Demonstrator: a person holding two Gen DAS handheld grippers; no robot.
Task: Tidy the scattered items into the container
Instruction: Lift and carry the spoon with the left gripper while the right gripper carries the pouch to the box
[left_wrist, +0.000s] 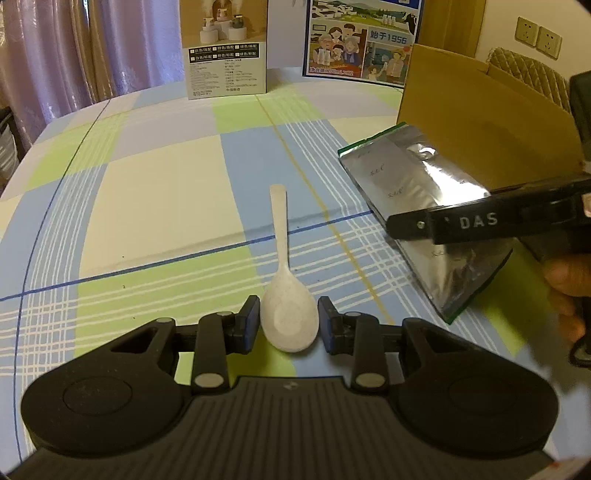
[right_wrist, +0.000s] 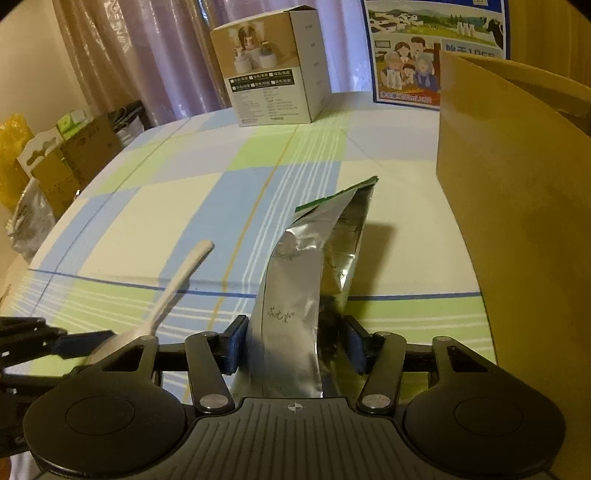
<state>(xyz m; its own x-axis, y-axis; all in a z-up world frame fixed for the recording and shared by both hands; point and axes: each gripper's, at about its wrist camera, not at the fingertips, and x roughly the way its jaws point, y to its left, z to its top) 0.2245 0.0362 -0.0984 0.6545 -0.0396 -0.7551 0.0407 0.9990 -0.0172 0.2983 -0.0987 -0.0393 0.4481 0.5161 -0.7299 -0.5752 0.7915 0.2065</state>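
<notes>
A white spoon (left_wrist: 286, 291) lies on the checked tablecloth, bowl toward me. My left gripper (left_wrist: 289, 324) has its blue pads on either side of the spoon's bowl, touching or nearly touching it. A silver foil pouch (left_wrist: 417, 206) with a green top edge is raised off the table, held by my right gripper (right_wrist: 295, 345), whose pads close on its lower part (right_wrist: 291, 314). The spoon also shows in the right wrist view (right_wrist: 173, 291). The brown cardboard box (left_wrist: 484, 122) stands at the right, just behind the pouch, and fills the right side of the right wrist view (right_wrist: 517, 221).
A white product box (left_wrist: 227, 51) and a blue illustrated carton (left_wrist: 360, 40) stand at the table's far edge. Purple curtains hang behind. Boxes and bags (right_wrist: 55, 158) sit on the floor to the left of the table.
</notes>
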